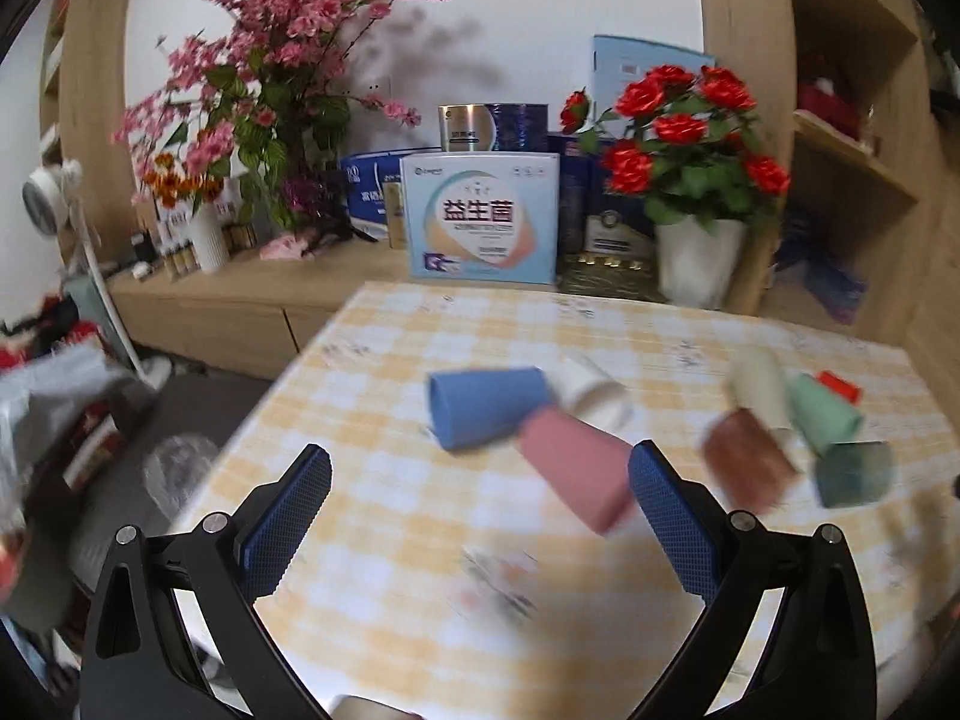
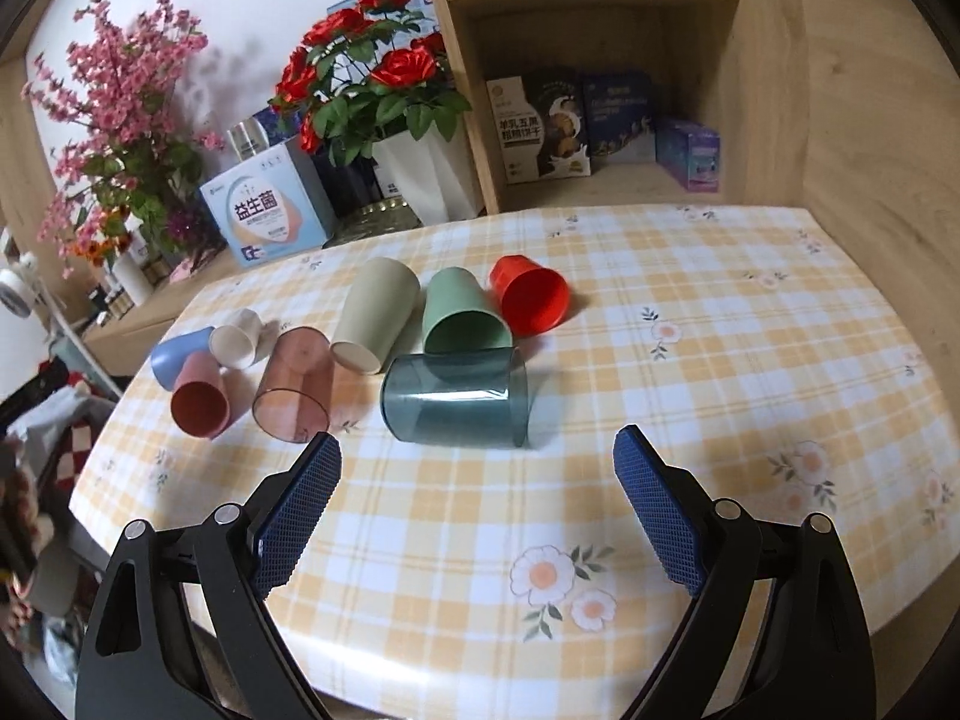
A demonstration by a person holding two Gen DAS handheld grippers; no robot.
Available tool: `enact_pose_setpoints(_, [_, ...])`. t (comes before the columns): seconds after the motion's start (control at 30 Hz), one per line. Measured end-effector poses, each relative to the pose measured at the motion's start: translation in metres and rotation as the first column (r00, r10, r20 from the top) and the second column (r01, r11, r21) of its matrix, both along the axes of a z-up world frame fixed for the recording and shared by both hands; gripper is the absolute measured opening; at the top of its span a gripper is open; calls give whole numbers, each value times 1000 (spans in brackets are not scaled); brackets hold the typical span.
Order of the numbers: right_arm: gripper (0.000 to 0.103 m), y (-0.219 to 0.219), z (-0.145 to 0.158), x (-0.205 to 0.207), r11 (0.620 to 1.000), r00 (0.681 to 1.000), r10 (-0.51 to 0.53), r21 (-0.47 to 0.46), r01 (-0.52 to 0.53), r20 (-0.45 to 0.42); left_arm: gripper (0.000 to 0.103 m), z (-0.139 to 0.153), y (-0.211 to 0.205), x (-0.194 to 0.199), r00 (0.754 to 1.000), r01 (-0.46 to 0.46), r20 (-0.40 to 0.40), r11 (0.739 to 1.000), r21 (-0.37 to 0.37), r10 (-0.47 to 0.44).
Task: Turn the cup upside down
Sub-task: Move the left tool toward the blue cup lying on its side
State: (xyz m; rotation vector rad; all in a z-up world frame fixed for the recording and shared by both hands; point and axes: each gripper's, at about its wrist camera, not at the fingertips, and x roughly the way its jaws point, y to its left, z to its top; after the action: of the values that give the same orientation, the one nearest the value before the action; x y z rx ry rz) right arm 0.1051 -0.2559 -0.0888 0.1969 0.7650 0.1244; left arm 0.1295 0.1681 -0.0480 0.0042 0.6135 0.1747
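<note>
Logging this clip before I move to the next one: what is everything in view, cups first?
Cups: eight, all lying on their sides on the table.
blue cup: one, far left.
white cup: one, beside the blue.
pink cup: one, opaque, in front of the blue.
clear pink cup: one, see-through.
beige cup: one, centre.
green cup: one, centre.
red cup: one, farthest right.
clear teal cup: one, nearest.
table: one, yellow check cloth.
red roses: one white pot, behind the table.
pink blossoms: one bunch, back left.
probiotics box: one, pale blue.
left hand-held gripper: open, empty.
right hand-held gripper: open, empty.
</note>
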Motion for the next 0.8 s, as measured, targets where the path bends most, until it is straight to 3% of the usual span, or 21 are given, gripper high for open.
enact_pose_setpoints(0.2, [89, 5, -19, 20, 999, 997, 1, -36, -4, -75, 97, -11, 23, 84, 984, 144, -117, 985, 98, -133])
enact_pose_setpoints(0.3, [89, 6, -28, 27, 999, 994, -6, -49, 0, -110, 96, -26, 24, 128, 954, 250, -205, 956, 155, -217])
enact_pose_setpoints(0.4, [89, 2, -35, 35, 997, 991, -29, -71, 19, -133, 90, -42, 25, 159, 929, 302, -281, 933, 195, -242])
enact_pose_setpoints(0.6, [89, -4, -42, 51, 996, 986, -50, -81, 37, -161, 89, -75, 29, 195, 863, 381, -411, 913, 148, -293])
enact_pose_setpoints(0.7, [89, -2, -46, 59, 996, 982, -44, -84, 29, -182, 89, -82, 31, 205, 847, 386, -427, 919, 84, -316])
enact_pose_setpoints(0.8, [89, 2, -47, 65, 996, 982, -32, -88, 15, -188, 89, -92, 35, 208, 842, 373, -446, 924, 77, -303])
